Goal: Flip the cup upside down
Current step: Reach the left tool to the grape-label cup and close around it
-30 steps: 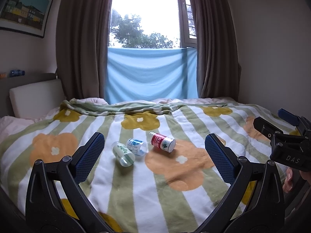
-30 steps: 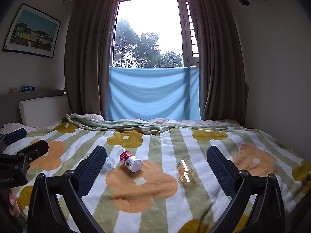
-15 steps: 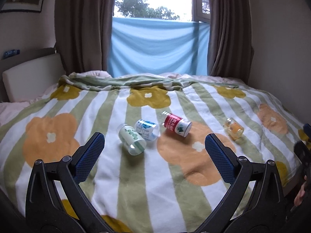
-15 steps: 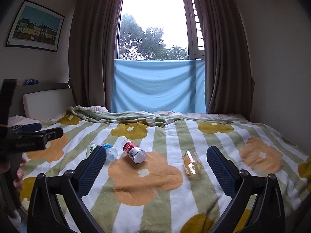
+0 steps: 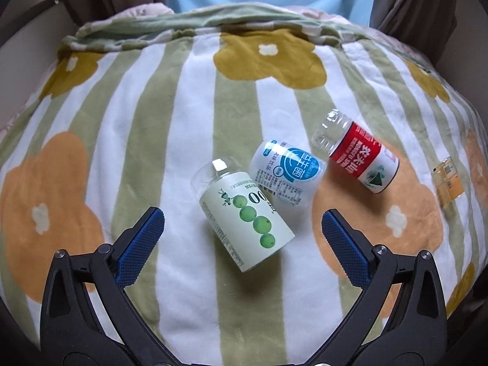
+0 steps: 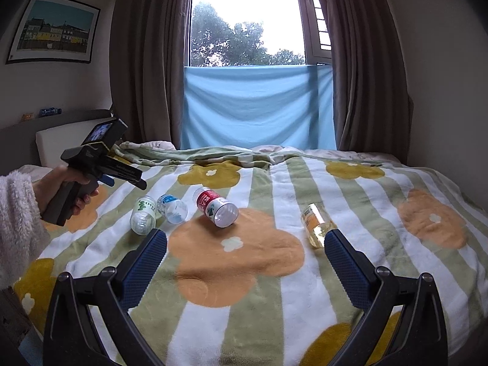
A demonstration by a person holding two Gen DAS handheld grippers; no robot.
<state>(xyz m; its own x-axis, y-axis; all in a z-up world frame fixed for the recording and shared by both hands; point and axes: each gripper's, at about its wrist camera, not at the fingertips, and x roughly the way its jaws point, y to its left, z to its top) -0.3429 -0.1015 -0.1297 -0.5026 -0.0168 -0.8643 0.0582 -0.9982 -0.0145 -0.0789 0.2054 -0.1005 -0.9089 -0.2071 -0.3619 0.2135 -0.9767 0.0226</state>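
Several cut-bottle cups lie on their sides on the striped flower blanket. The green-dotted cup [image 5: 247,222] lies between the tips of my open left gripper [image 5: 241,228], just beyond them; it also shows in the right wrist view [image 6: 142,215]. Next to it lie the blue-label cup [image 5: 288,172] [image 6: 172,209] and the red-label cup [image 5: 361,160] [image 6: 217,204]. A yellow cup [image 5: 446,181] [image 6: 317,224] lies further right. My right gripper [image 6: 245,256] is open and empty, above the blanket, short of the cups. The left gripper body [image 6: 100,158] is held over the bed at the left.
The blanket [image 6: 244,289] covers the whole bed. A bunched fold [image 6: 195,154] runs along its far edge under the blue cloth [image 6: 256,106] and brown curtains. A headboard cushion [image 6: 52,140] is at the left. The wall stands close on the right.
My left gripper has moved forward and tilted down over the cups, so the green-dotted cup now sits between its tips. The right gripper has edged forward slightly. No cup has moved.
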